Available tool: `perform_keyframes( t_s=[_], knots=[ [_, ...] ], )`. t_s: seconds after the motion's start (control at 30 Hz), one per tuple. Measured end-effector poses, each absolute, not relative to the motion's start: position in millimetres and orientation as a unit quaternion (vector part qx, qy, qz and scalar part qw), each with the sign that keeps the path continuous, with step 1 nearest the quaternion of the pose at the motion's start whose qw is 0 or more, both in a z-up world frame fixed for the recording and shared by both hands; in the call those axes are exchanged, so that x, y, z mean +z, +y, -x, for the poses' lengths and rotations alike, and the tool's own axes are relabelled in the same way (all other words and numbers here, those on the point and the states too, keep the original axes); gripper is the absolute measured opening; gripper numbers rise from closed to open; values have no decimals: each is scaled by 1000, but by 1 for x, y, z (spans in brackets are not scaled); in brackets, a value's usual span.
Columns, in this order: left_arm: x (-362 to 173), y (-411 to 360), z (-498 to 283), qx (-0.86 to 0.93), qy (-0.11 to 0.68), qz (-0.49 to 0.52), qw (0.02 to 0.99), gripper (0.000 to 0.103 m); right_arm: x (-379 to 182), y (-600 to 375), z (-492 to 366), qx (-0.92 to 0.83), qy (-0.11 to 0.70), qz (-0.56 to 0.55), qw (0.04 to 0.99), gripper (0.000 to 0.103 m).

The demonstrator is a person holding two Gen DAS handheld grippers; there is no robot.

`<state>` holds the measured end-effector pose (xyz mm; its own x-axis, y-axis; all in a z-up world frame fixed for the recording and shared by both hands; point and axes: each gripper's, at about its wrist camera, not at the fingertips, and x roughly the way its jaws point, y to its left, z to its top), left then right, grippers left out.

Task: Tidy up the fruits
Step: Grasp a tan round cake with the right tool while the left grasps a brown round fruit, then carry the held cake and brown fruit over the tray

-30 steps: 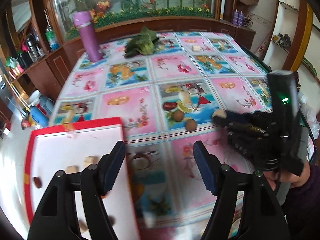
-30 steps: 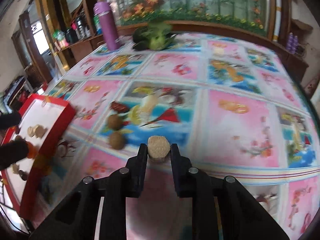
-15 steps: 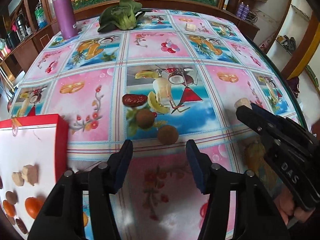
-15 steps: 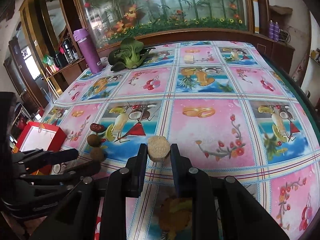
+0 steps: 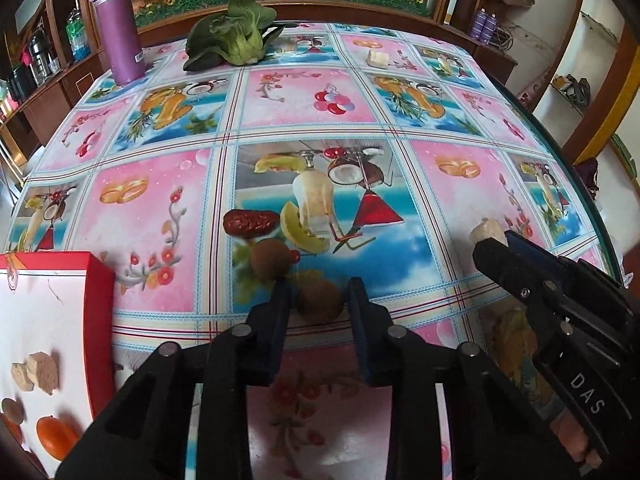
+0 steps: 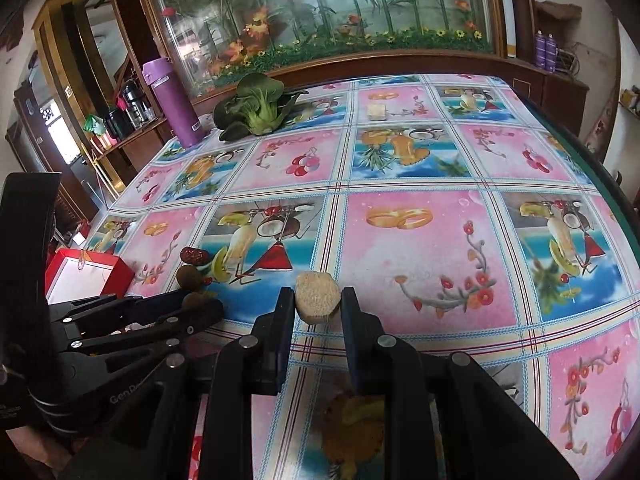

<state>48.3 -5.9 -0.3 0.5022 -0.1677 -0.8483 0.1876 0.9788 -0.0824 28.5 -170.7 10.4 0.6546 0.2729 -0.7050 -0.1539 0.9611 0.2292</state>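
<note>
Table [image 5: 312, 120], layout. Near edge centre: round fruit [image 5: 319, 300] between the fingers of the left gripper [image 5: 316, 304]; second round fruit [image 5: 270, 259] just behind-left of it; date [image 5: 250, 222] behind that. Box [image 5: 100, 280] at near left, holding small pieces (kinds unclear). Right gripper [image 6: 318, 300] to the right, a tan chunk [image 6: 318, 295] between its fingers. Far side: flask [image 5: 116, 28] left, leafy greens [image 5: 232, 40] beside it, a small block [image 5: 378, 58] further right.
</note>
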Motion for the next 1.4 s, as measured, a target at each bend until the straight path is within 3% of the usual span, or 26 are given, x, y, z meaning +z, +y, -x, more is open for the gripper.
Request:
perform_keyframes(
  t_s=[0.07,0.37,0.67,1.4],
  knots=[
    [0,-5,-49,-103,487,-11,867,25,10,-170,-29,118,398,-75,907,22],
    [4,-3,-39,-107,478,-8,872,25,9,-171,-29,119,398,-77,906,22],
    [43,8,0,-80,421,-38,903,25,14,-170,-25,121,370,-78,918,22],
    [95,99,66,23,323,-31,946,25,33,-107,-1,182,354,-116,910,22]
  ],
)
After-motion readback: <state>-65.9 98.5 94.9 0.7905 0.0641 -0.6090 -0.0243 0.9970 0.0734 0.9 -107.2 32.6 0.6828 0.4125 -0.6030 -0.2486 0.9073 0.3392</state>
